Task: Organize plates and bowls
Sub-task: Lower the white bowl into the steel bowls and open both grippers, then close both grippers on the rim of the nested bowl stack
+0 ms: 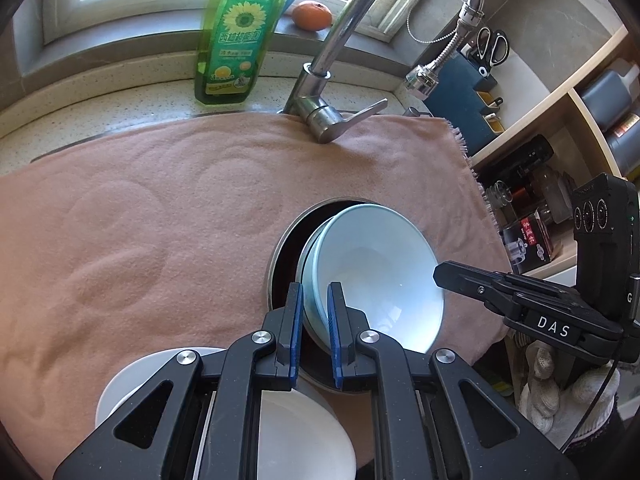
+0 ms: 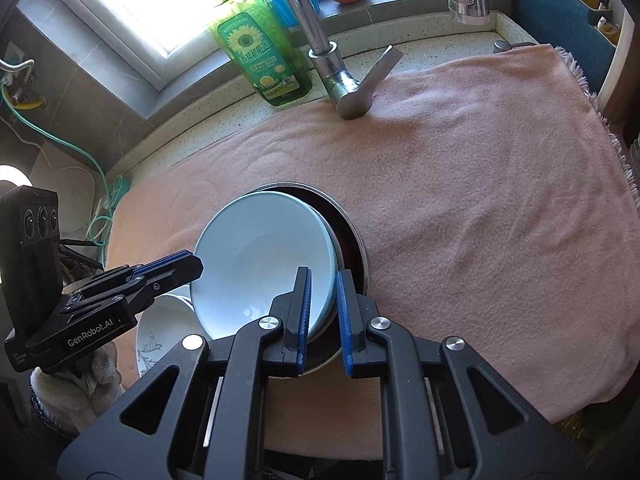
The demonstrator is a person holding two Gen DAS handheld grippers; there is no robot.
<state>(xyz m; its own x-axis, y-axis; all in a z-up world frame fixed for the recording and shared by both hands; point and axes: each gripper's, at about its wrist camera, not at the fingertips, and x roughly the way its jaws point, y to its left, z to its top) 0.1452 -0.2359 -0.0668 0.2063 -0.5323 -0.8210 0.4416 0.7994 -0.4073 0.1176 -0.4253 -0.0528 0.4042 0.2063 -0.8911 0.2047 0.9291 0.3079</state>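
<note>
Light blue bowls (image 1: 376, 276) are stacked tilted inside a metal pan with a dark inside (image 1: 280, 256) on the pink towel. My left gripper (image 1: 314, 336) straddles the stack's left rim, jaws closed onto it. In the right wrist view my right gripper (image 2: 323, 316) straddles the right rim of the blue bowls (image 2: 260, 260) and the pan (image 2: 352, 240), jaws narrowly apart. A white bowl (image 1: 304, 436) sits under my left gripper; in the right wrist view it (image 2: 160, 336) shows a leaf pattern.
A pink towel (image 1: 160, 220) covers the counter. A faucet (image 1: 332, 92), green dish soap bottle (image 1: 232, 40) and orange (image 1: 312, 14) stand at the back by the window. Shelves with jars and a knife block (image 1: 560, 120) are at right.
</note>
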